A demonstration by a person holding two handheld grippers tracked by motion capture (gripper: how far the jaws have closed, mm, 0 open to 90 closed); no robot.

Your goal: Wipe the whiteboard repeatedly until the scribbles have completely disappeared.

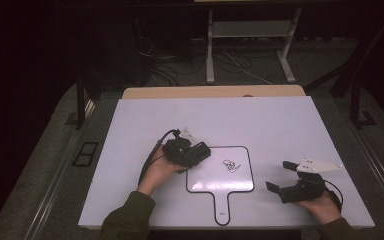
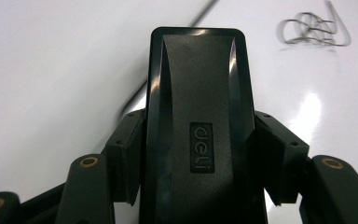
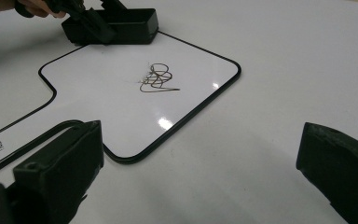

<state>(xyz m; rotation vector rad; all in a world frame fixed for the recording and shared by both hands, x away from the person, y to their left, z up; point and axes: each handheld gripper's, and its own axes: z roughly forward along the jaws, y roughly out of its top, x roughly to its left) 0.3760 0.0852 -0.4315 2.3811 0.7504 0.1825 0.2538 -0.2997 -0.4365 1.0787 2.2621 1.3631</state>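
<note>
Jaws of my left gripper (image 2: 193, 154) pinch a black eraser (image 2: 198, 121) by its long sides, and it looks light, stiff and slick-shelled, so that mid-body grip seems right. It sits at the near corner of the small whiteboard (image 1: 207, 175), with the scribble (image 3: 157, 79) just ahead and to one side. My right gripper (image 1: 286, 176) hangs spread and empty beside the board, hand low over the table (image 1: 280, 120).

A dim lab or workshop is showing: loose cables (image 1: 180, 70) are trailing over grey floor behind the white worktop (image 1: 260, 120), beside metal stand legs (image 1: 210, 50).
</note>
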